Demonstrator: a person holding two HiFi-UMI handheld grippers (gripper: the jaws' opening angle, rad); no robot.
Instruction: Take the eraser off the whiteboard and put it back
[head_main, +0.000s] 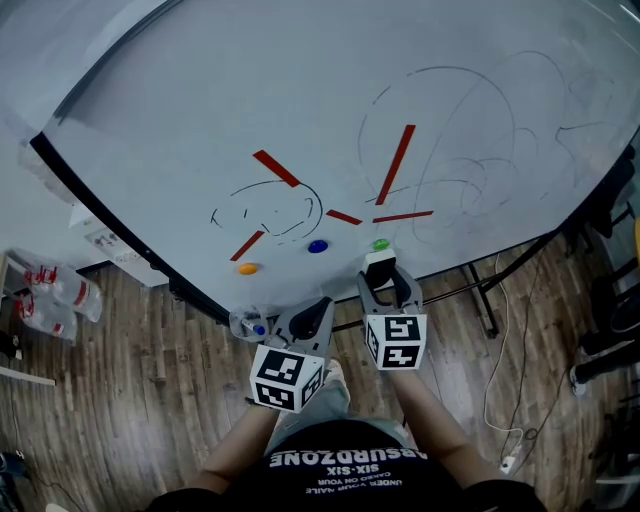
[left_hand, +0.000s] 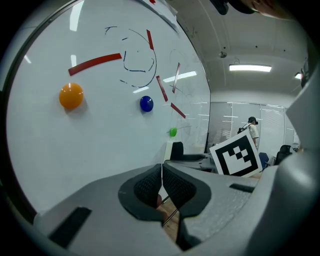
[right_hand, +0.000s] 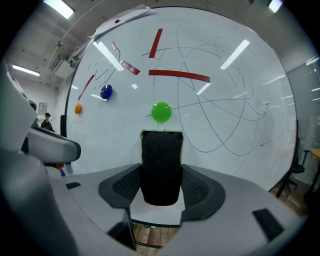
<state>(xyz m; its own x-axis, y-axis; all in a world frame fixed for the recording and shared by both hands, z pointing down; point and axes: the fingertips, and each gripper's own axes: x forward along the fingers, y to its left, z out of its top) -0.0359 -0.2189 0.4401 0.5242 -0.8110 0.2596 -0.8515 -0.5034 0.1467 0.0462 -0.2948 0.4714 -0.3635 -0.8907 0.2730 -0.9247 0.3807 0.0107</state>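
Observation:
My right gripper (head_main: 385, 277) (right_hand: 161, 186) is shut on the eraser (head_main: 380, 263) (right_hand: 161, 167), a white block with black felt that stands upright between the pads. The eraser's far end is at the whiteboard (head_main: 200, 120) (right_hand: 240, 125), just below a green magnet (head_main: 381, 244) (right_hand: 161, 112); whether it touches the board is unclear. My left gripper (head_main: 318, 312) (left_hand: 162, 186) hangs shut and empty a little to the left, near the board's lower edge.
The board carries a blue magnet (head_main: 318, 245), an orange magnet (head_main: 248, 268), red strips (head_main: 395, 165) and pen scribbles. Markers lie at the board's edge (head_main: 255, 326). Water bottles (head_main: 60, 290) sit on the floor at left, a cable and plug (head_main: 508, 463) at right. A person (left_hand: 252, 128) stands far off.

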